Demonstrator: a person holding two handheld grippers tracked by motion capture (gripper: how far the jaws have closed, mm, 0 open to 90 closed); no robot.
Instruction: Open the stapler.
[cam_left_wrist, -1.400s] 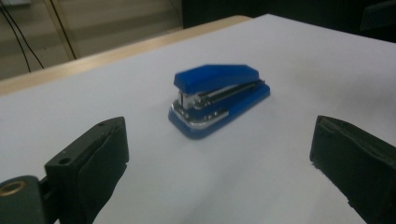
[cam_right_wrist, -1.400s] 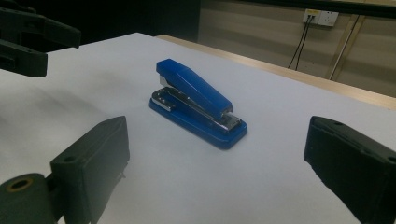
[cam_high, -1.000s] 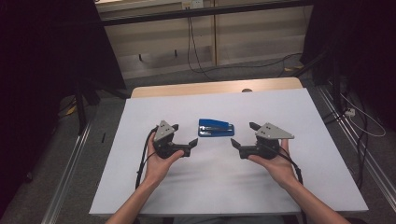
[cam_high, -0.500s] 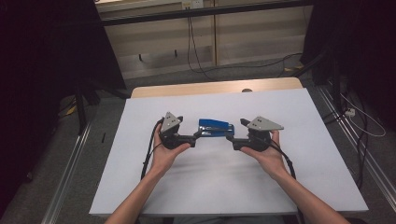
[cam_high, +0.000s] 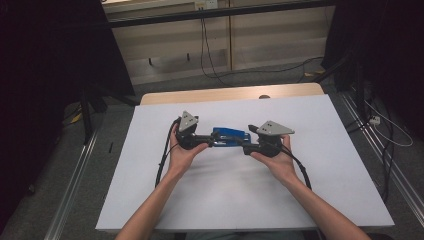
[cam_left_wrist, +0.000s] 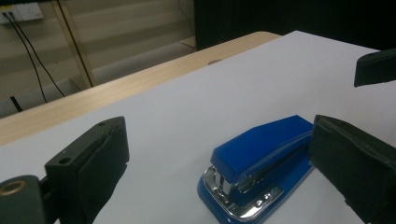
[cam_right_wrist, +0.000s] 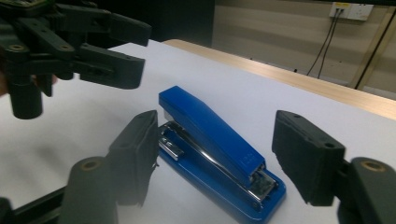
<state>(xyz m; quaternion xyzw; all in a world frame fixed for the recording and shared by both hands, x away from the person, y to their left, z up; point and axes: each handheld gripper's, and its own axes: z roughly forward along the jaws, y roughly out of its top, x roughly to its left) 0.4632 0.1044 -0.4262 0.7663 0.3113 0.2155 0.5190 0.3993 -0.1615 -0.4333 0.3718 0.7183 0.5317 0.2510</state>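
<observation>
Blue stapler (cam_high: 231, 137) flat on the white tabletop (cam_high: 240, 200), between 2 grippers.
The left gripper (cam_high: 206, 141) straddles one end with jaws spread, one pad beside the body. The right gripper (cam_high: 245, 143) brackets the other end; its jaws have just been closing, pads not yet pressing the stapler.

Blue stapler (cam_high: 230, 136), chrome mouth, closed, flat on white table (cam_high: 250, 200), lengthwise across centre
</observation>
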